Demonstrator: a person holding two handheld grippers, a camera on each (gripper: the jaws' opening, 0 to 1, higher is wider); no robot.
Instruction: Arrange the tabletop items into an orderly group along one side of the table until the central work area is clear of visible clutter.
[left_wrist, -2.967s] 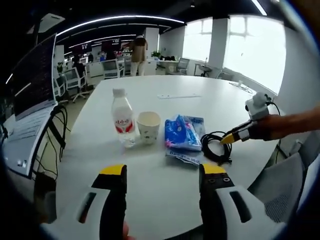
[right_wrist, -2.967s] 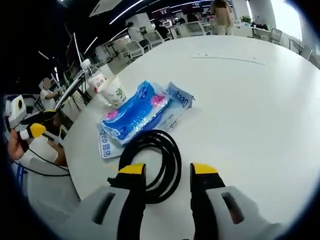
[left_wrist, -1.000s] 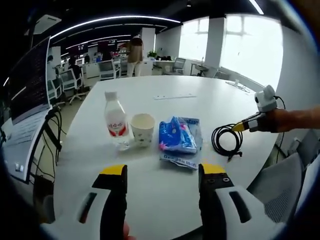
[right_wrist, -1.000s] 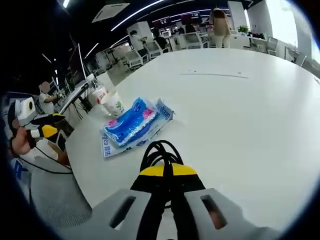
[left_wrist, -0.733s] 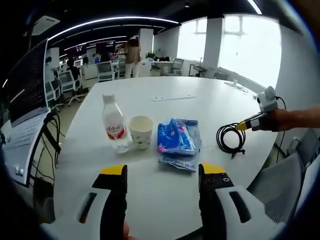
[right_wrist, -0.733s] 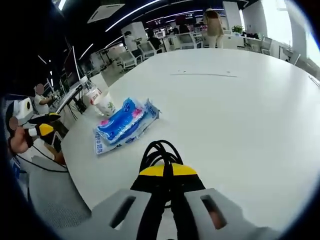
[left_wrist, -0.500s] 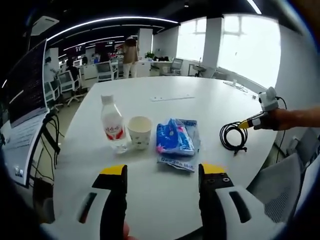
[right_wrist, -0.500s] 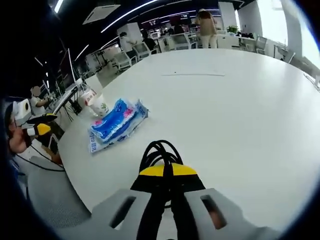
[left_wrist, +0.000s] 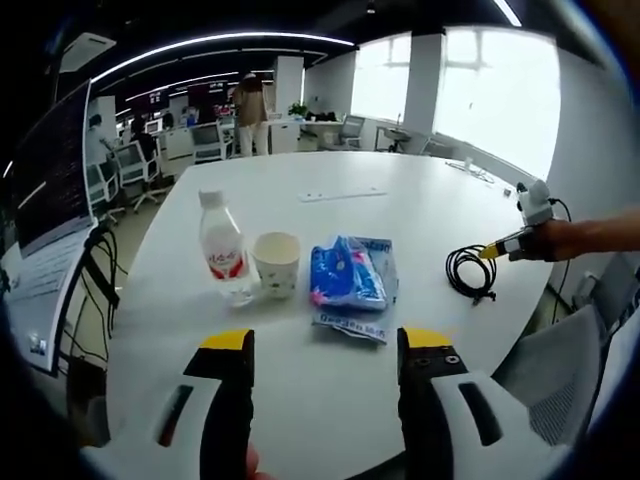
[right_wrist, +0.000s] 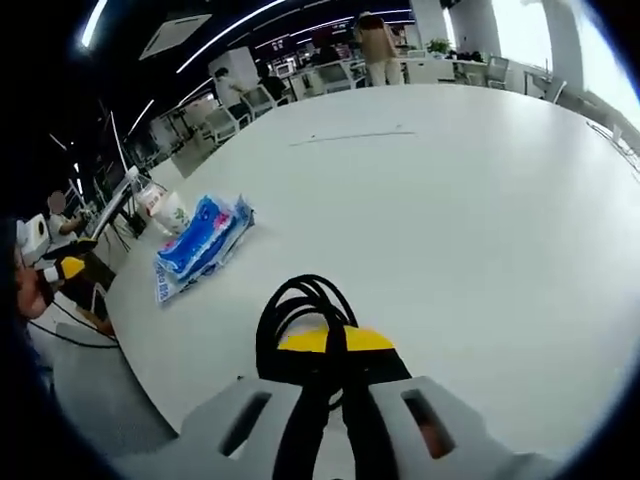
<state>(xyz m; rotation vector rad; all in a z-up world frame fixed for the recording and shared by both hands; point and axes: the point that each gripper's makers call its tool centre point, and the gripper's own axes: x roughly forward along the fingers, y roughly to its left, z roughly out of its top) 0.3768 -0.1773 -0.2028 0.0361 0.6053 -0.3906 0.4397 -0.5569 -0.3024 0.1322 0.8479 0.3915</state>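
Note:
On the white round table (left_wrist: 330, 370) stand a clear water bottle (left_wrist: 223, 250) with a red label and a white paper cup (left_wrist: 275, 264), side by side. Right of them lies a blue tissue pack (left_wrist: 349, 277). My left gripper (left_wrist: 322, 342) hovers open near the table's front edge, nothing between its jaws. My right gripper (right_wrist: 327, 340) is shut on a coiled black cable (right_wrist: 290, 312), which is held up off the table. In the left gripper view the right gripper (left_wrist: 492, 251) holds the black cable (left_wrist: 468, 273) at the far right. The tissue pack (right_wrist: 198, 243), cup (right_wrist: 177, 212) and bottle (right_wrist: 150, 200) sit far left.
A thin pale strip (left_wrist: 342, 194) lies on the table's far side. Office chairs (left_wrist: 140, 165) and desks fill the room behind, and a person (left_wrist: 248, 113) stands at the back. A grey chair (left_wrist: 585, 375) is at the right edge.
My right gripper closed on the black cable, lifted it and carried it rightward away from the tissue pack. The left gripper has stayed open.

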